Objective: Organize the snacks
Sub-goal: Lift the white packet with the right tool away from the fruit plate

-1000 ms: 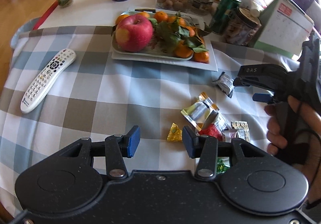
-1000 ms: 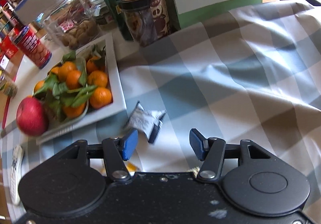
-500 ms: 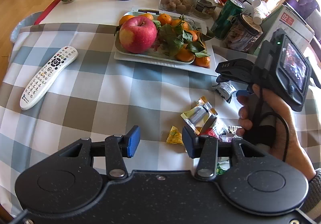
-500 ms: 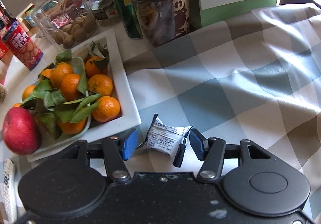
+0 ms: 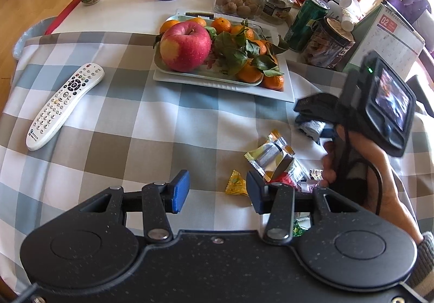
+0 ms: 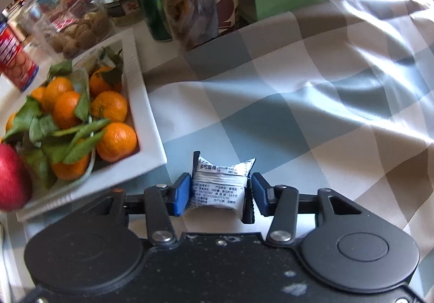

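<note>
Closing on the white snack packet point(image 6: 218, 186) between them, your right tongs point(image 6: 219, 194) touch its sides; light, crinkly, slippery, it suits a mid-body grip. Your left tongs point(image 5: 217, 189) hover half-open, empty, snack pile point(image 5: 274, 164) just beyond.

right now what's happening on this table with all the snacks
A person is sorting snacks with a handheld gripper in each hand. The right gripper is closing its jaws on a small white snack packet lying on the checked tablecloth, just beside the white fruit tray. The left gripper hangs open over the cloth near a pile of wrapped snacks, holding nothing. The packet is not yet with the pile.
</note>
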{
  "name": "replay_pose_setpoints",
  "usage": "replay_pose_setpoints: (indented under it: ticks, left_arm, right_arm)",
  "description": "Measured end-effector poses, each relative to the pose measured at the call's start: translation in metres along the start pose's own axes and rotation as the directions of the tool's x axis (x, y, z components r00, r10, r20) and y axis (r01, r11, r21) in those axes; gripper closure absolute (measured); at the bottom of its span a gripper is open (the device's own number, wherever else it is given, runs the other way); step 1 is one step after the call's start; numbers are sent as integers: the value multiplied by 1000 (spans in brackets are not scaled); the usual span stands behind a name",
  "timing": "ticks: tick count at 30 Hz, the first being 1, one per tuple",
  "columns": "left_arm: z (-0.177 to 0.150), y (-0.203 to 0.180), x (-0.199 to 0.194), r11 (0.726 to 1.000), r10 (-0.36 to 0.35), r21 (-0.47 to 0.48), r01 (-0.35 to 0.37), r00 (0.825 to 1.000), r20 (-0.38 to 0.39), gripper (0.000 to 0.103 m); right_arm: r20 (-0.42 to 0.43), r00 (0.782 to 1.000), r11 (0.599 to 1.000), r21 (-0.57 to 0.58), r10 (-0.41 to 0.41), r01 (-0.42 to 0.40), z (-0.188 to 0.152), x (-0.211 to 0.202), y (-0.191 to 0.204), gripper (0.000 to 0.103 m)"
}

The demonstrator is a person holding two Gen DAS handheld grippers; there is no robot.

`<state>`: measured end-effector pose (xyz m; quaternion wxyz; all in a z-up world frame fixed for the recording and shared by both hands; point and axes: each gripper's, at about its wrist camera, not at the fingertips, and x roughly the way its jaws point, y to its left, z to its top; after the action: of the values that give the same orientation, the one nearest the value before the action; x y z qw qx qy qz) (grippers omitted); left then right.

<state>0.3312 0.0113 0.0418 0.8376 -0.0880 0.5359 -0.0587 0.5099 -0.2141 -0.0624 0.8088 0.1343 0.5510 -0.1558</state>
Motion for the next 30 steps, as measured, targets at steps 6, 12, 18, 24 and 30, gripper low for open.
replay_pose_setpoints:
  ticks: [6, 12, 18, 24, 30]
  left_arm:
    - [-1, 5, 4, 1000, 1, -16, -1, 1000, -18, 49]
    - [-6, 1, 8, 1000, 8, 5, -8, 1000, -21, 49]
    - [-12, -9, 14, 999, 30, 42, -29, 999, -20, 49]
    - [-19, -17, 22, 996, 47, 82, -46, 999, -19, 49]
    - [-26, -24, 26, 992, 35, 123, -36, 999, 5, 49]
  right_arm:
    - [-11, 999, 999, -4, 33, -33, -16, -18, -23, 59]
    - [-46, 996, 996, -43, 72, -74, -40, -50, -59, 59]
    - [-114, 988, 992, -52, 108, -115, -76, -77, -97, 59]
    - [-199, 974, 992, -43, 109, -120, -119, -90, -127, 59]
    - [-207, 969, 988, -45, 134, -146, -151, -106, -141, 59]
